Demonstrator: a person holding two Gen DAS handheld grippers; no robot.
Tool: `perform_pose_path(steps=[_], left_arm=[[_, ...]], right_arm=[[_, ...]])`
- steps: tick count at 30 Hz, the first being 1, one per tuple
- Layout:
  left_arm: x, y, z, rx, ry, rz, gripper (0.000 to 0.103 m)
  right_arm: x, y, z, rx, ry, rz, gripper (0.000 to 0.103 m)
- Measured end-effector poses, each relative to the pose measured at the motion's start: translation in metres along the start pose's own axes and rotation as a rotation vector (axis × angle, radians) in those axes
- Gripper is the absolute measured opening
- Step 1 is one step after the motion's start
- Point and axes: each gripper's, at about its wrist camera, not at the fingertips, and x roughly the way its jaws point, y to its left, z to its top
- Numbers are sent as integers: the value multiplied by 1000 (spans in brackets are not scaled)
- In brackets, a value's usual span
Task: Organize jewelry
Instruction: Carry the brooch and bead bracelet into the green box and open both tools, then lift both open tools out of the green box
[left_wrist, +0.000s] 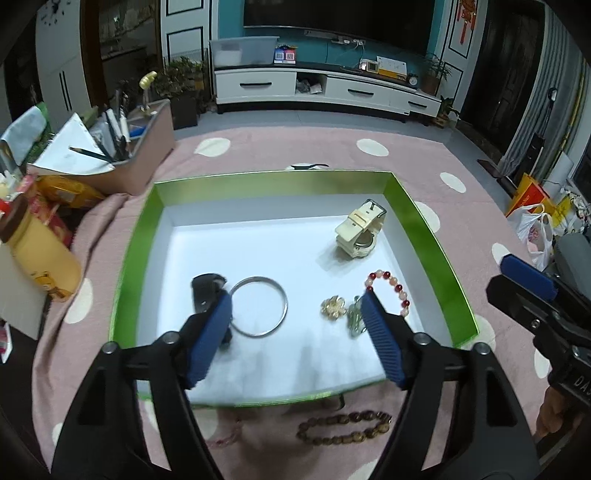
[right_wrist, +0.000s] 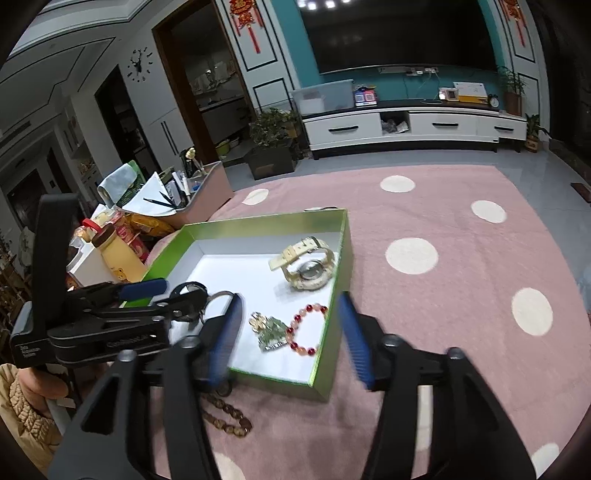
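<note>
One green-walled box (left_wrist: 436, 236), open, on the pink spotted cloth. Inside it, counted: one cream watch (left_wrist: 360, 230); one plain metal bangle (left_wrist: 258, 306); one red-and-pink bead bracelet (left_wrist: 389, 290); one gold flower brooch (left_wrist: 332, 307); one greenish piece (right_wrist: 274, 332) touching the brooch, kind not clear; one black item (left_wrist: 206, 291) beside the bangle, partly hidden. Six pieces in the box. Outside it, at the near wall: one brown bead bracelet (left_wrist: 345, 428). One faint pinkish strand (left_wrist: 225, 439) beside it, blurred. Seven sure pieces in all. Two tools in view, two blue pads each.
</note>
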Motion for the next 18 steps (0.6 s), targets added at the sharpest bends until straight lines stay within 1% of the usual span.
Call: perform_pose_path(steps=[2,4,6,9,12,14,16,18], left_arm=[[-10,1,-6,5,-12,14,82],[-17,4,-10,6,-19,28,87],[-25,7,-16,4,-27,47,90],[-35,10,-23,-1,-33,65,94],[-46,15,-32,-8,-39,68,95],[-54,21,-40,-21,-40,74,95],[-62,28,-47,-37,-42,75,96],[-70,37,-54,-61,-49,85,100]], right_arm=[[-4,-2,-4,7,5,-8,67],[-9,-4,-9,15,14,-23,77],[-15,-7,-15,32,22,-26,80],[-20,-9,-21,49,37,-26,82],[-29,-9,-28,63,43,-34,87],[-35,-7,-32,68,45,-33,88],[-42,-5,-35,68,49,-40,93],[-50,-4,-38,66,41,-50,96]])
